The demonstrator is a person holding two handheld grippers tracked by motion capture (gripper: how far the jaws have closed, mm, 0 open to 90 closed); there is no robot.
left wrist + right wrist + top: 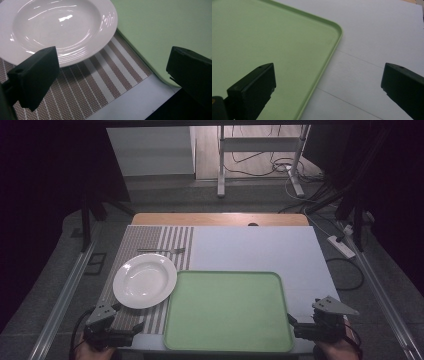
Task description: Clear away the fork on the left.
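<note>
Left hand-held gripper [131,329] and right hand-held gripper [296,327] both released, empty. Plate [144,280] nearest left; best grasped by near rim, jaws straddling edge squarely.

Wooden table [220,218] w/ a big white sheet [260,251] over most of it. Striped placemat [165,245] lies on the left, green tray [227,312] sits near-center, its left edge just overlapping the mat's right edge.

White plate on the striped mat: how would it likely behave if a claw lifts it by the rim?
The white plate looks glazed and glossy, so probably slippery. It seems rigid ceramic, likely heavy for its size and breakable. Gripped at one edge, it may tilt.
</note>
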